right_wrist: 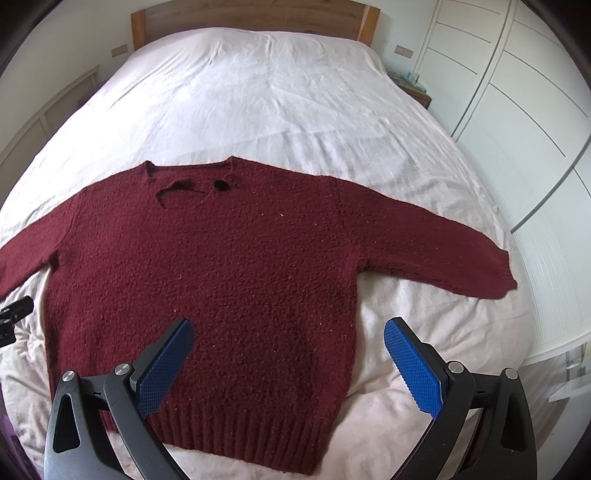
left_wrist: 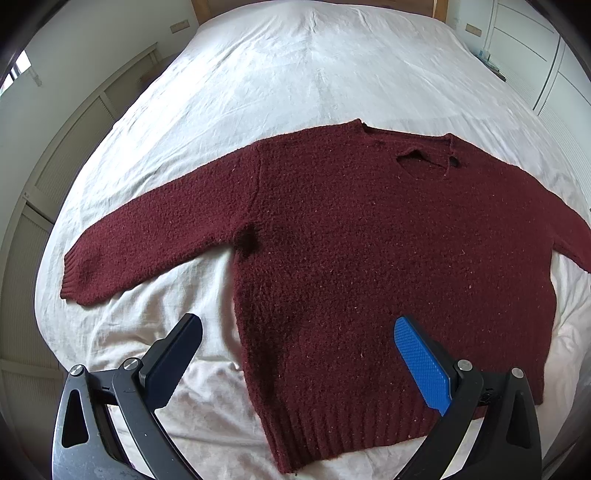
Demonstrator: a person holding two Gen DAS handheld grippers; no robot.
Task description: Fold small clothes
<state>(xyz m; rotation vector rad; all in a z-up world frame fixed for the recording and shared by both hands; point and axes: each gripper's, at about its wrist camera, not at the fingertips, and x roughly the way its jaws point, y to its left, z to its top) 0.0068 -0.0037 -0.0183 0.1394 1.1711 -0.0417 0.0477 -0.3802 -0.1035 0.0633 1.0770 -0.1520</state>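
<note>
Your dark red fuzzy knit sweater (left_wrist: 369,258) lies flat and face up on the white wrinkled bed sheet (left_wrist: 295,74), sleeves spread out to both sides, ribbed hem nearest you, neckline toward the wooden headboard (right_wrist: 255,18). Torn openings show just below the collar, in both wrist views.

Left claw (left_wrist: 299,328): your fingers stand spread wide, nothing between them. The dark pad (left_wrist: 173,362) sits over bare sheet just outside the sweater's side edge; the blue textured pad (left_wrist: 421,362) sits over the lower body of the sweater near the hem. Whether either pad touches fabric cannot be told.

Right claw (right_wrist: 288,328): also spread wide, gripping nothing. One blue pad (right_wrist: 166,365) is over the sweater's lower body, the other (right_wrist: 413,365) over bare sheet beside the sweater's edge.

The right sleeve (right_wrist: 443,251) ends in a ribbed cuff near the bed's edge. White slatted wardrobe doors (right_wrist: 517,110) stand beside the bed. A small bedside stand (right_wrist: 413,88) by the headboard carries items too small to identify.
</note>
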